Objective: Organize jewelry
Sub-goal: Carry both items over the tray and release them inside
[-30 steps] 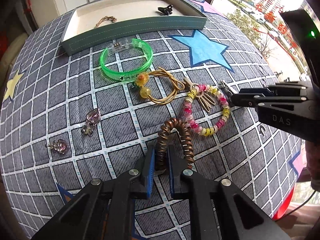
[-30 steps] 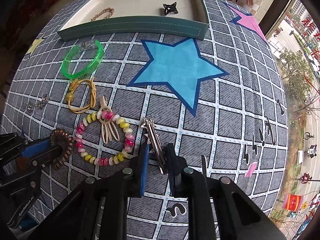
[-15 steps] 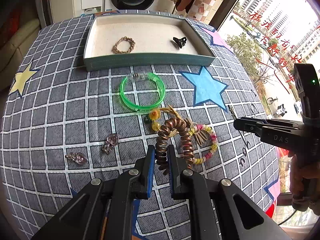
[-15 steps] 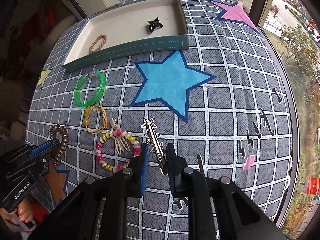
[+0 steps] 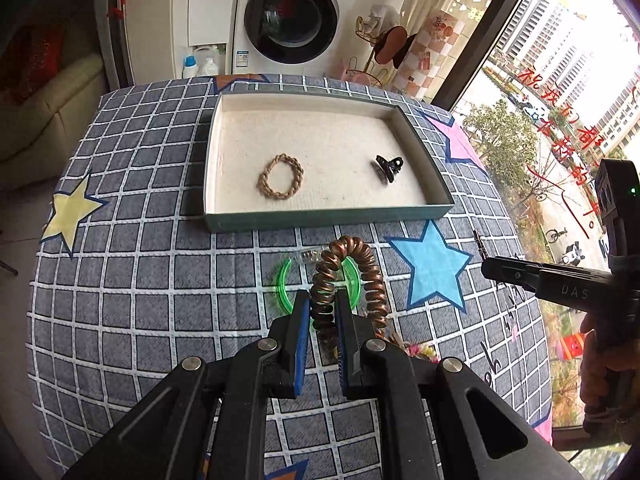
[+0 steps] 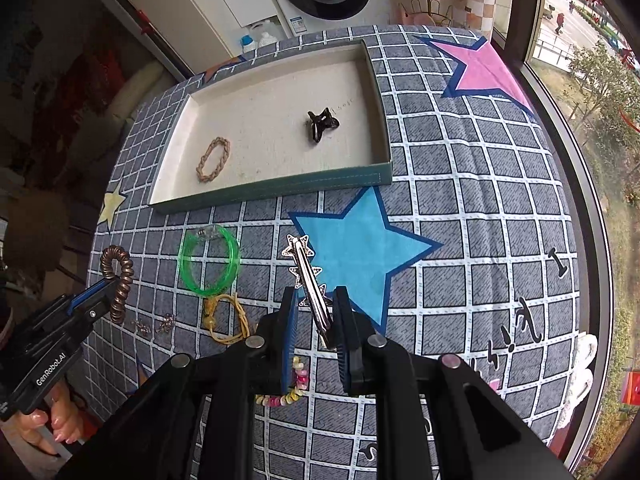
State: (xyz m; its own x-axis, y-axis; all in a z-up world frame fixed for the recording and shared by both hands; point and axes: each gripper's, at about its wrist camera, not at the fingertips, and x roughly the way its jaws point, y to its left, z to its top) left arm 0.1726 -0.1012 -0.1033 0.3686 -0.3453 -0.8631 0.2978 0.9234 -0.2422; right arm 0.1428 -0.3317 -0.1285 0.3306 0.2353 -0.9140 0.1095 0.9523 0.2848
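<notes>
The left gripper (image 5: 322, 312), at the lower centre of the left wrist frame, is being kept clenched on one leg of a copper spiral hair tie (image 5: 347, 280), whose coiled arch is being held up above the jaws. Much of the green bangle (image 5: 285, 282) on the cloth is being hidden behind that tie and the fingers, and only a corner of the beaded bracelet (image 5: 418, 348) is being shown beside the right finger.

The right gripper (image 6: 316, 312), at the lower centre of the right wrist frame, is being kept closed on a silver star hair clip (image 6: 306, 270); its star-trimmed end is being pointed toward the upper left, over the edge of the blue star printed on the checked tablecloth (image 6: 460, 168). The clip's gripped end is being covered by the fingers. In the left wrist view only a thin dark tip of it is being seen at the right edge, too small to make out.

On the cloth in the right wrist frame, a yellow cord bracelet (image 6: 226, 320) is lying just below the bangle, and small pendants (image 6: 154, 324) to its left are too blurred to identify.

In the upper centre, a green-walled tray (image 5: 328, 218) with a cream lining is holding a braided tan bracelet (image 5: 280, 176) at left and a black claw clip (image 5: 387, 166) at right, well apart.
</notes>
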